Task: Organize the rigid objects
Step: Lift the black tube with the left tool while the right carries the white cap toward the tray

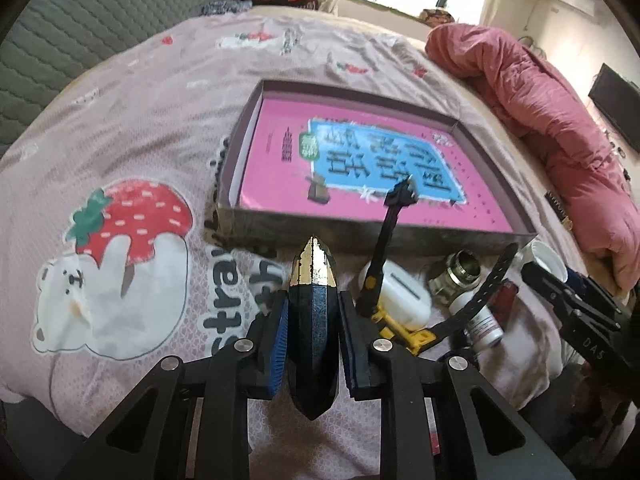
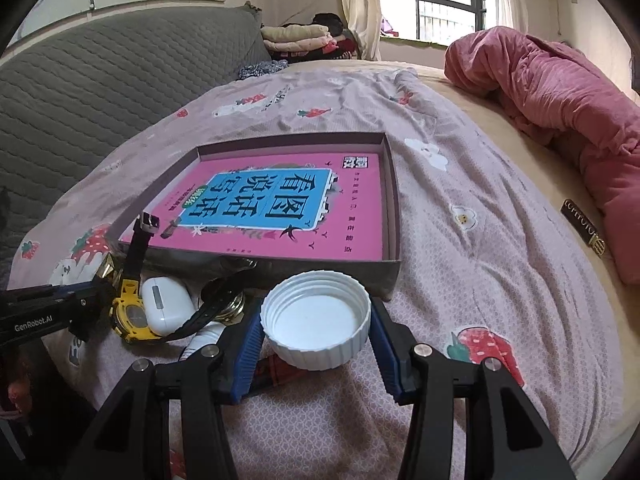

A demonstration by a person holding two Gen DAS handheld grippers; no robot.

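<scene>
Your left gripper (image 1: 314,340) is clamped on a dark faceted gold-tipped case (image 1: 314,308); your right gripper (image 2: 316,344) pinches a white lid (image 2: 316,316). Both hang short of the box (image 2: 394,216), which holds only a pink book (image 2: 280,208); watch (image 2: 130,312), earbud case (image 2: 166,306) and bottle (image 1: 480,320) wait. "GenRobot.AI" marks one claw

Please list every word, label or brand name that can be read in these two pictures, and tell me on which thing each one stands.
"GenRobot.AI": on the black left gripper, seen from the right wrist.
"DAS": on the black right gripper, seen from the left wrist.
"看图说话写话": on the pink book with a blue panel in the shallow grey cardboard tray.
"stra…": cut off, on the pink strawberry bedsheet.
Small print on the book, the white bottle label and the black tag: too blurred.
</scene>
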